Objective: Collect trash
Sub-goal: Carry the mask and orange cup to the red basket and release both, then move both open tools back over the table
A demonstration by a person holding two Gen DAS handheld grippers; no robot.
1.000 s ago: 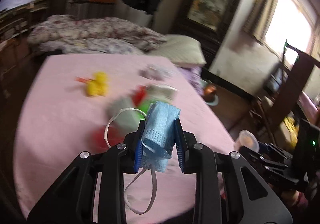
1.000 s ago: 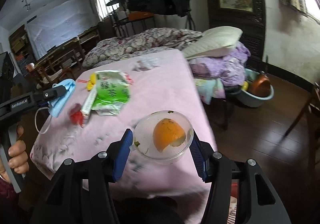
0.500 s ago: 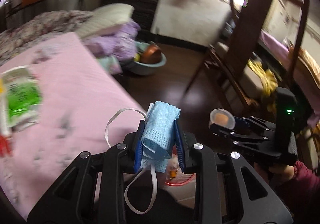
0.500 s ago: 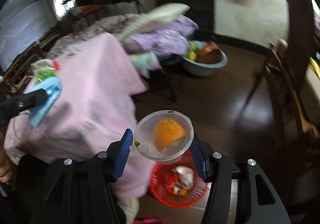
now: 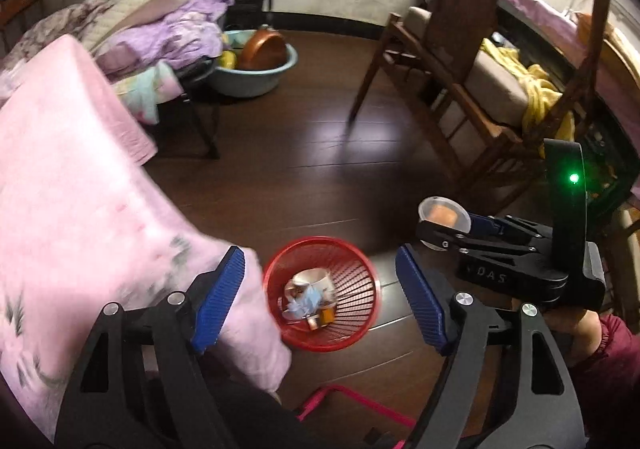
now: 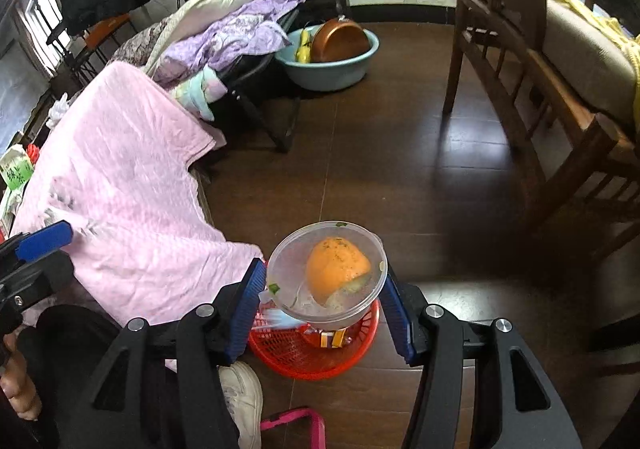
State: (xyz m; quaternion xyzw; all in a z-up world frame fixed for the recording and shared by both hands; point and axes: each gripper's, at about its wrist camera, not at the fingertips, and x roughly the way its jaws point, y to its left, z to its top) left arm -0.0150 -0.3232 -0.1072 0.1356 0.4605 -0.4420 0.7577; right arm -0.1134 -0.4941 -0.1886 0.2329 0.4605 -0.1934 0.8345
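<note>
A red mesh trash basket (image 5: 352, 269) stands on the dark wood floor beside the pink-covered table (image 5: 60, 185). The blue face mask (image 5: 306, 303) lies inside it with a cup and wrappers. My left gripper (image 5: 320, 297) is open and empty above the basket. My right gripper (image 6: 324, 289) is shut on a clear plastic bowl (image 6: 288, 273) holding an orange peel (image 6: 336, 269), directly over the basket (image 6: 296, 353). The right gripper with the bowl (image 5: 444, 211) also shows in the left wrist view, right of the basket.
A blue basin (image 6: 332, 69) with a copper pan sits on the floor behind. A wooden chair (image 6: 560, 97) stands at right. Purple bedding and a pillow (image 6: 224, 9) are piled past the table. A green packet (image 6: 16, 169) lies on the table's far side. A pink frame (image 6: 292, 425) is below.
My left gripper opened and the blue mask dropped into the red basket. Both grippers swung away from the table to over the basket. The right gripper still holds the bowl.
</note>
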